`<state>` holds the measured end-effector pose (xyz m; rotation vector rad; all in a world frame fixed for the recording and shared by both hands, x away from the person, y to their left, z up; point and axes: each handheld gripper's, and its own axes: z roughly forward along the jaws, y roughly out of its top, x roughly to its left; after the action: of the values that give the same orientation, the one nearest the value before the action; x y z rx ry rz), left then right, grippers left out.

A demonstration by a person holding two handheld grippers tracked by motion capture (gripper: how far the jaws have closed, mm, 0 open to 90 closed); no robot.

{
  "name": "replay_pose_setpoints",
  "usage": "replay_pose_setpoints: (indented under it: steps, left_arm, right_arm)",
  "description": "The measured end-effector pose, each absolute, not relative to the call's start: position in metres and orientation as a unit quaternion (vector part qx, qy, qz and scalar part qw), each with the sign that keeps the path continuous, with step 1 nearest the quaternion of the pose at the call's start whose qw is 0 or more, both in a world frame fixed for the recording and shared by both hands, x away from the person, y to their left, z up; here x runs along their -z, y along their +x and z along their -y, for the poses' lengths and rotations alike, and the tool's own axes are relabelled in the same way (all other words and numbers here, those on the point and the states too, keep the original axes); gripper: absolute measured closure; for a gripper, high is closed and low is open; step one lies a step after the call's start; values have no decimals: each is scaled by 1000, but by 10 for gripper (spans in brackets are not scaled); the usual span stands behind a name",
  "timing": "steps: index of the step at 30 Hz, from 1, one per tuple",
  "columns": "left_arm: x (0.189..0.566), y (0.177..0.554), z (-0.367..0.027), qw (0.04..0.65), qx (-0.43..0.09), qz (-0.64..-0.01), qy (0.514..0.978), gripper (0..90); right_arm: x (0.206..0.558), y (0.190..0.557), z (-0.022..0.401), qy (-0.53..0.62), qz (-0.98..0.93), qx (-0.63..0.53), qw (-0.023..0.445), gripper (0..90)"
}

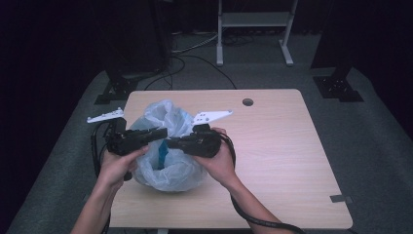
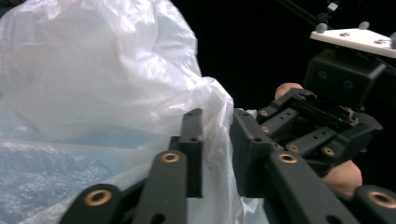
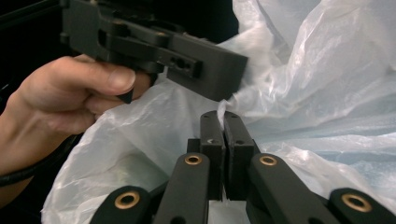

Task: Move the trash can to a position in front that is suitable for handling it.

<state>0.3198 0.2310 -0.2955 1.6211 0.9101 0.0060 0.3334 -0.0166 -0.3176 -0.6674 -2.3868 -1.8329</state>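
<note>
A translucent white plastic bag (image 1: 170,170) stands on the wooden table (image 1: 277,146), with something blue (image 1: 160,155) showing inside its mouth. My left gripper (image 1: 163,132) reaches over the bag from the left, and my right gripper (image 1: 170,143) meets it from the right. In the left gripper view the jaws of the left gripper (image 2: 217,140) pinch a fold of the bag (image 2: 93,70), with the right gripper (image 2: 299,126) just beyond. In the right gripper view the right gripper (image 3: 223,126) is shut on the bag's film (image 3: 327,70), below the left gripper (image 3: 219,70).
The table has a round hole (image 1: 248,102) near its far edge and a grey tape piece (image 1: 340,198) at the front right. Black stand bases (image 1: 114,90) (image 1: 338,87) and a white frame (image 1: 253,19) sit on the floor behind. Cables trail from both grippers.
</note>
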Motion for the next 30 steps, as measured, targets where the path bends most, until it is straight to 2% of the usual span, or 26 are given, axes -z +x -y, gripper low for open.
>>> replay_pose_setpoints:
  steps: [6, 9, 11, 14, 15, 17, 21, 24, 30]
  left_arm:
    - [294, 324, -227, 576, 6, -398, 714, 594]
    - [292, 325, -225, 561, 1, -397, 727, 583]
    - [291, 324, -223, 555, -7, -391, 734, 637]
    - [289, 321, -220, 555, -28, -370, 745, 835]
    - [288, 320, -220, 558, -31, -368, 743, 881]
    - [287, 319, -220, 567, -36, -364, 738, 895]
    - [283, 318, -224, 593, -29, -357, 721, 897]
    - [282, 318, -221, 599, -22, -352, 719, 897]
    - [282, 316, -204, 599, -11, -329, 730, 897]
  right_arm:
    - [317, 323, 8, -194, 787, 585, 23, 882]
    - [315, 320, 5, -187, 787, 587, 23, 882]
    - [315, 318, 3, -184, 788, 587, 24, 882]
    - [317, 318, 4, -185, 787, 588, 25, 877]
    - [318, 318, 5, -188, 784, 591, 27, 858]
    - [319, 318, 8, -191, 779, 597, 27, 799]
    - [320, 319, 17, -208, 766, 608, 26, 623]
    - [321, 325, 22, -230, 753, 614, 46, 470]
    - [319, 332, 19, -238, 750, 614, 70, 355]
